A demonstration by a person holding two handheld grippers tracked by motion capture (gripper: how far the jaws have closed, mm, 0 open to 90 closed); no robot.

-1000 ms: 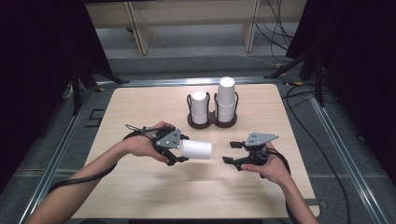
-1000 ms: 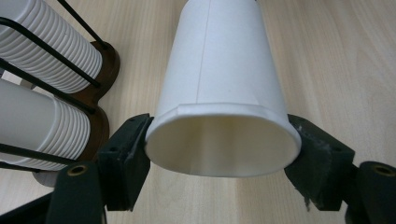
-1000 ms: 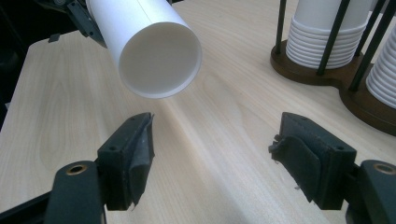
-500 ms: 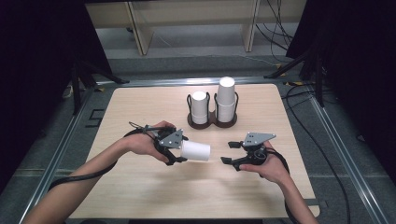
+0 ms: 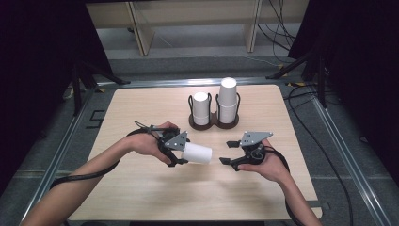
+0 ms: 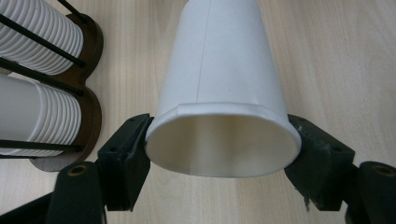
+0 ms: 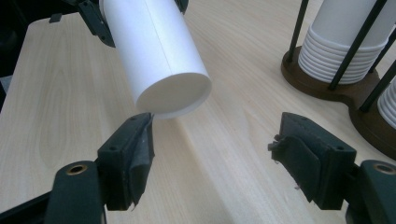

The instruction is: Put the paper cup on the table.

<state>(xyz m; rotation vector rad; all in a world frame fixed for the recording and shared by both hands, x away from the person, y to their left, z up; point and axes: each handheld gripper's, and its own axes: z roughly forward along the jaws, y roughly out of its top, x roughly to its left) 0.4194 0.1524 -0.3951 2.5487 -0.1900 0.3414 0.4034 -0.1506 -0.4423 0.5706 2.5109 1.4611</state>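
Observation:
A white paper cup (image 5: 197,153) lies on its side just above the wooden table (image 5: 141,113), and my left gripper (image 5: 181,153) is shut on its rim. In the left gripper view the two black pads squeeze the cup (image 6: 219,93) at its open mouth, which faces the camera. The cup's closed bottom points toward my right gripper (image 5: 227,152). That gripper stands open a short gap away, with nothing between its jaws. In the right gripper view the cup's bottom (image 7: 175,95) hangs just above and beyond the left pad, while my right gripper (image 7: 215,158) is apart from it.
A dark brown two-post holder (image 5: 214,123) stands behind the grippers at mid table. It carries a short stack of white cups (image 5: 201,107) and a taller stack (image 5: 227,99). The holder (image 6: 91,107) is left of the held cup and sits at the right (image 7: 327,84) in the right gripper view.

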